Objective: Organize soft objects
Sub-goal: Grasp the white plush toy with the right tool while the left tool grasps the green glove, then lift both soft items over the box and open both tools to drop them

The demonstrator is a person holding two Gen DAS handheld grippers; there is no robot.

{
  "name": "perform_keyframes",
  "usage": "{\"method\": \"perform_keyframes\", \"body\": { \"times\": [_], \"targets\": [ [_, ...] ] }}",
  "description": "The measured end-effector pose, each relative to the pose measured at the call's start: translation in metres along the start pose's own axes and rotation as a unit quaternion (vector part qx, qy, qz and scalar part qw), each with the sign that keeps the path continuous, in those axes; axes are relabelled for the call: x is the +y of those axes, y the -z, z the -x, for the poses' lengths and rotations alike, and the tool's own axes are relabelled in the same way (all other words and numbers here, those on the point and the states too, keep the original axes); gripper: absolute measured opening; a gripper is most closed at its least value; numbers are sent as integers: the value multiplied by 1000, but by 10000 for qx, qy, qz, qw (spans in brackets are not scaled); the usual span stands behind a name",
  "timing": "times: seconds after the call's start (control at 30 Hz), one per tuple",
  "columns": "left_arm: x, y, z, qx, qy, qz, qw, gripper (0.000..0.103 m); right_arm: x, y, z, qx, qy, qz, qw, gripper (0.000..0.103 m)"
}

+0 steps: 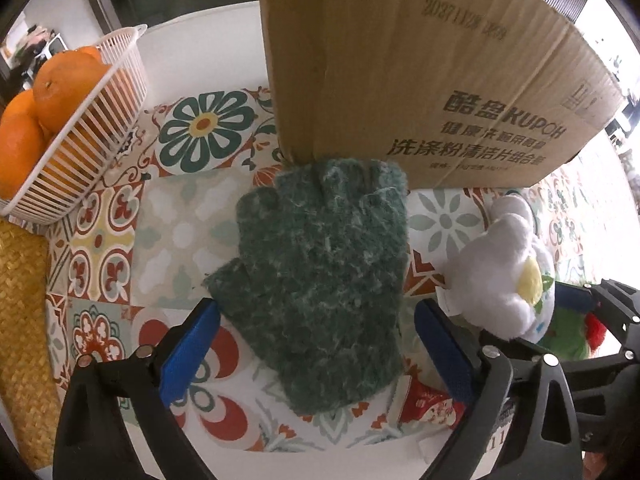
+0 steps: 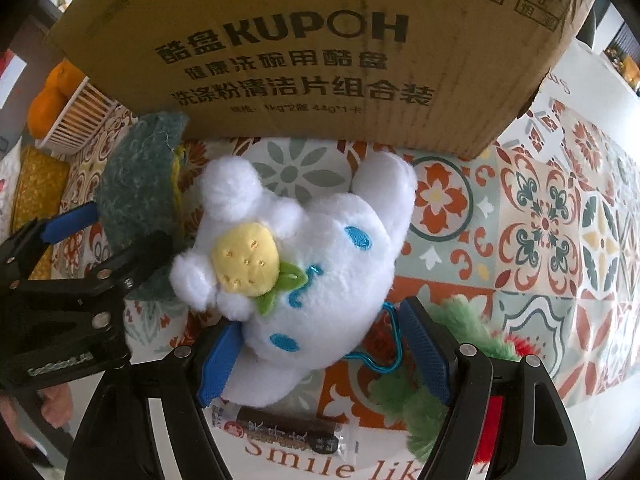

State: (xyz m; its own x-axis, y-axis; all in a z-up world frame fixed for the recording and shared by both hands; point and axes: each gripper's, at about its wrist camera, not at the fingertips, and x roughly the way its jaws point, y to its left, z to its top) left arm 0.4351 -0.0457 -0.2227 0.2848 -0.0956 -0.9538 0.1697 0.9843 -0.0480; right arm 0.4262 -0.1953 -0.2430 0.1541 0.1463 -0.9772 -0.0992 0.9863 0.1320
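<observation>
A dark green fuzzy glove (image 1: 324, 280) lies flat on the patterned tablecloth (image 1: 176, 220), fingers toward a cardboard box (image 1: 400, 80). My left gripper (image 1: 318, 308) points down over it, open, one blue pad on each side of the glove's cuff end. The white plush toy (image 2: 320, 264), with a yellow strawberry and blue eyes, lies to the right of the glove. My right gripper (image 2: 320, 320) is open and straddles the toy's lower body; its left pad is at the fur and its right pad stands just off it. In the left wrist view the white plush toy (image 1: 508, 272) shows at the right.
The box (image 2: 320, 60) stands close behind both objects. A white basket (image 1: 80, 152) of oranges and a woven yellow mat (image 1: 20, 300) are at the left. A green and red fluffy toy (image 2: 472, 320), a blue clip (image 2: 394, 344), a dark snack bar (image 2: 280, 436) and a red packet (image 1: 428, 404) lie near the grippers.
</observation>
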Motion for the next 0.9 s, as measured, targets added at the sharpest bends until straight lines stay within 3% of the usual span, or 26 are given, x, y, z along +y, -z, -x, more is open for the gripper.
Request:
{"method": "perform_keyframes", "body": {
  "times": [0.2,0.27,0.33,0.53,0.9],
  "targets": [
    [-2,-2,-7,36,62,-13,10000,76,-1,-1,-4,-91,-72,-90,9999,76],
    [-1,-1,-8,50,97,-6,9999,72,-3,-1,-1,-153,-100,-128,9998,72],
    [-1,1,-5,7,106,-15,9999,61,-5,0,3,-221,-125,-126,9996,63],
    [3,8,6,29,308,5,9995,42,-6,6,11,-393,-181,-157,9989,60],
    [10,20,42,-247,433,96,9987,32,-6,19,38,-727,-262,-235,9967,60]
  ]
}}
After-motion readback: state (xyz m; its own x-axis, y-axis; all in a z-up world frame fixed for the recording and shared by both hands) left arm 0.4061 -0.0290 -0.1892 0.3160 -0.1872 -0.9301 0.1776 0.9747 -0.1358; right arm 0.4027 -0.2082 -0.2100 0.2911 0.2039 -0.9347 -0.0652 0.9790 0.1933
